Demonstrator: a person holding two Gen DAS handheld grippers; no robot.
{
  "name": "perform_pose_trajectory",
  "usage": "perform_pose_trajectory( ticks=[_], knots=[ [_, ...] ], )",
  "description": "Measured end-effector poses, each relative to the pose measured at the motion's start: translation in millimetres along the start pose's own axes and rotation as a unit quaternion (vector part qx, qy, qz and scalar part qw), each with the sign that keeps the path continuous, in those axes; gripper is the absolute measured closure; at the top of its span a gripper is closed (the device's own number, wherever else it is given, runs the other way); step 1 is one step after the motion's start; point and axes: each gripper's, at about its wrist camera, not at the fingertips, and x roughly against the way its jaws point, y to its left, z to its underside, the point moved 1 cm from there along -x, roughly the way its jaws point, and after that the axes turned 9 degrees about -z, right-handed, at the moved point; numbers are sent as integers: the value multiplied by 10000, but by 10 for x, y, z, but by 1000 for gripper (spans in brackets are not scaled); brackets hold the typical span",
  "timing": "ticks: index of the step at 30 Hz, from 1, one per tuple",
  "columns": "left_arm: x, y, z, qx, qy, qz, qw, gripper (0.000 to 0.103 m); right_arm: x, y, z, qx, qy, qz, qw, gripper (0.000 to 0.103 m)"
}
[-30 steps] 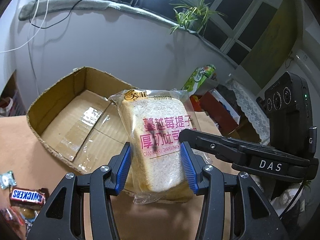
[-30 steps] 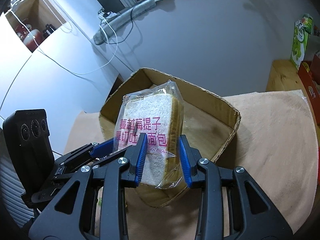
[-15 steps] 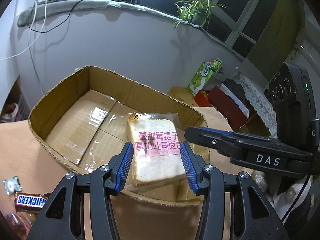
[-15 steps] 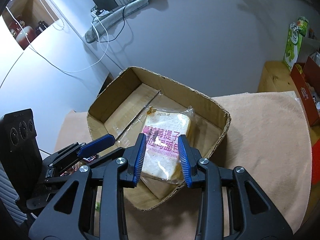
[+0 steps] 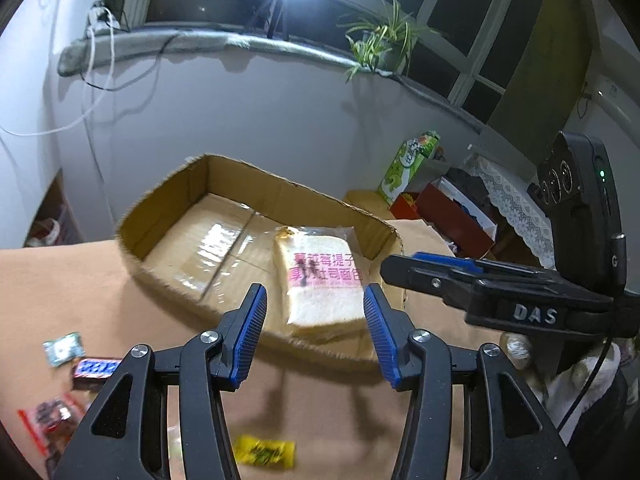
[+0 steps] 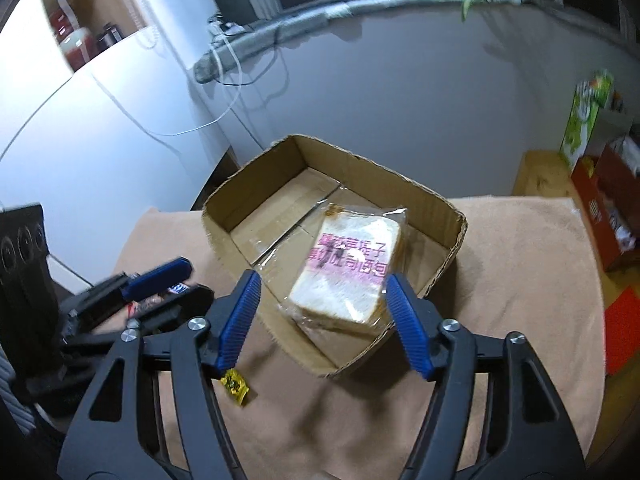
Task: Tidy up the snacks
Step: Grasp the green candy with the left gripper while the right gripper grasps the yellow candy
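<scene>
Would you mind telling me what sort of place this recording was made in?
Most likely a room in someone's home, at night: a potted plant on the windowsill under dark panes, a lace-edged cloth over furniture, and a cloth-covered table holding a cardboard box and snacks.

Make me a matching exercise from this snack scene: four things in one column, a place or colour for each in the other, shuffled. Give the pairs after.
Things:
1. bread packet
2. yellow candy
3. green carton
4. cardboard box

Places or colours:
A. lies on the tan cloth, outside the box, near the right gripper's fingers
B. stands by the wall, off the cloth
C. lies flat inside the box, against its near wall
D. sits open on the tan cloth, brown

Pairs: 1-C, 2-A, 3-B, 4-D
</scene>
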Motion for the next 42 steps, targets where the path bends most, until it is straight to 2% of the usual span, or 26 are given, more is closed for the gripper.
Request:
perform_pose_trajectory(
  ticks=[5, 10, 17, 21, 26, 29, 34, 42],
  knots=[
    [298, 209, 150, 64, -148, -187, 9997, 49, 99, 274, 209, 306, -1, -93, 9995, 35],
    [567, 453, 397, 132, -193, -382, 9990, 47, 80, 527, 464, 640, 184, -178, 9976, 35],
    [761, 643, 749, 187, -7, -503, 9986, 47, -123, 800, 796, 1256, 620, -168, 9900, 35],
    [668, 566, 920, -112, 335, -370, 9987, 47, -263, 856, 977, 1685, 790, -134, 9824, 35],
    [460, 414, 1040, -859, 657, -417, 9933, 47, -429, 921, 1153, 2097, 1192, -44, 9705, 35],
    [315, 386, 1068, -1131, 884, -404, 9888, 59, -533, 909, 1168, 2227, 1345, 31, 9655, 35],
    [112, 379, 1099, -1407, 1191, -369, 9822, 59, -650, 908, 1127, 2378, 1538, -39, 9590, 41],
    [-85, 335, 1110, -1682, 1390, -362, 9752, 59, -933, 928, 1135, 2528, 1863, -80, 9494, 49]
  ],
)
